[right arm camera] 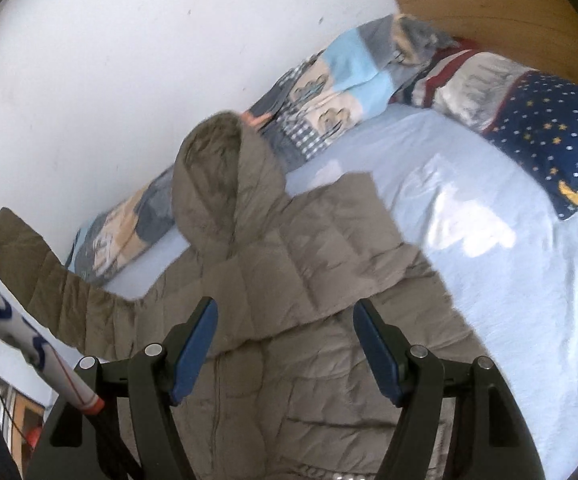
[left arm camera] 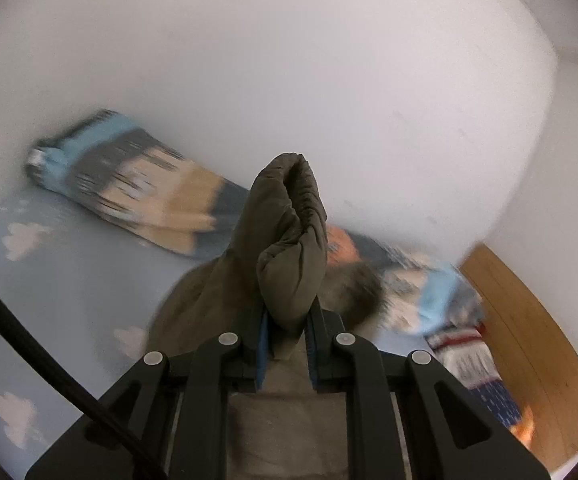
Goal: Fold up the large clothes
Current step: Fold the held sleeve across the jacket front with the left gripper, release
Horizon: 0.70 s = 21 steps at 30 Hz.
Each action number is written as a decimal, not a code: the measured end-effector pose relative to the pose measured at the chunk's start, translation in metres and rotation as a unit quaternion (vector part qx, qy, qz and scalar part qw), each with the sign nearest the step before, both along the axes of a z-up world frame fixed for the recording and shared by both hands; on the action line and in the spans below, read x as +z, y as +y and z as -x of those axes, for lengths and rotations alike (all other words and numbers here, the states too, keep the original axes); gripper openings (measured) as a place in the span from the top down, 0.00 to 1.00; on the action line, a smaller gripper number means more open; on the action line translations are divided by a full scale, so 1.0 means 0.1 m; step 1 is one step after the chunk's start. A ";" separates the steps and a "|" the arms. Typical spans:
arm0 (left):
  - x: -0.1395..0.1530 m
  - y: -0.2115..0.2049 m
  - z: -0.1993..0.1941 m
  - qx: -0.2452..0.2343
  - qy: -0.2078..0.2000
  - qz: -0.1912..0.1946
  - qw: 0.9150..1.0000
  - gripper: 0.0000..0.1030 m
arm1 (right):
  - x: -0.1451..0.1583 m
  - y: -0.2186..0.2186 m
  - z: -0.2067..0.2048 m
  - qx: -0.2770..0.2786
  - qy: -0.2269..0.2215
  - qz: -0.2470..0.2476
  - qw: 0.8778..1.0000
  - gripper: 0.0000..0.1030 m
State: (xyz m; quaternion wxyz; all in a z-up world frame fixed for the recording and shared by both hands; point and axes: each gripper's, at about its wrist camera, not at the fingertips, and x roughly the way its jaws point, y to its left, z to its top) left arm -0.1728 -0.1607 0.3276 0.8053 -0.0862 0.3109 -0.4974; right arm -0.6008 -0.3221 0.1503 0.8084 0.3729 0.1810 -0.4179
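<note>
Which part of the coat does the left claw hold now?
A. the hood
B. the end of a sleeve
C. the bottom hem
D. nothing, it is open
B: in the left wrist view the left claw is shut on the sleeve cuff of the coat, lifted above the bed.

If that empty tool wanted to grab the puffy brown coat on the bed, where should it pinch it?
Probably the folded-over sleeve on the coat, at its square free edge. That edge lies flat and loose, so the open right tool could come from above and slide one finger under. The left tool is clamped on the other sleeve's cuff.
</note>
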 end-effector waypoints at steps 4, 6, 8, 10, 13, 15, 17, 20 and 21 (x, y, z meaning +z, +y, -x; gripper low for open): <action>-0.22 -0.44 0.63 -0.056 0.008 -0.024 0.998 0.86 | 0.12 -0.03 0.19 -0.028 -0.004 0.021 0.999 0.27; -0.36 -0.64 0.92 -0.078 0.009 -0.038 0.996 0.86 | 0.16 -0.05 0.28 -0.038 -0.011 0.024 0.999 0.27; -0.59 -0.87 1.26 -0.103 0.015 -0.059 0.993 0.86 | 0.19 -0.07 0.36 -0.048 -0.016 0.024 0.998 0.27; -0.87 -1.07 1.53 -0.123 0.021 -0.082 0.989 0.86 | 0.21 -0.09 0.42 -0.053 -0.021 0.022 0.998 0.27; -1.32 -1.35 1.87 -0.147 0.025 -0.124 0.981 0.86 | 0.24 -0.12 0.52 -0.062 -0.027 0.022 0.997 0.27; -1.64 -1.50 2.10 -0.160 0.018 -0.155 0.975 0.86 | 0.26 -0.13 0.56 -0.067 -0.027 0.023 0.997 0.27; -1.98 -1.62 2.26 -0.169 0.006 -0.186 0.968 0.86 | 0.27 -0.14 0.60 -0.069 -0.032 0.021 0.997 0.27; -2.39 -1.76 2.46 -0.188 -0.005 -0.229 0.955 0.85 | 0.26 -0.16 0.62 -0.071 -0.033 0.018 0.997 0.27; -2.51 -1.79 2.51 -0.194 -0.010 -0.248 0.949 0.83 | 0.26 -0.17 0.62 -0.069 -0.034 0.016 0.997 0.27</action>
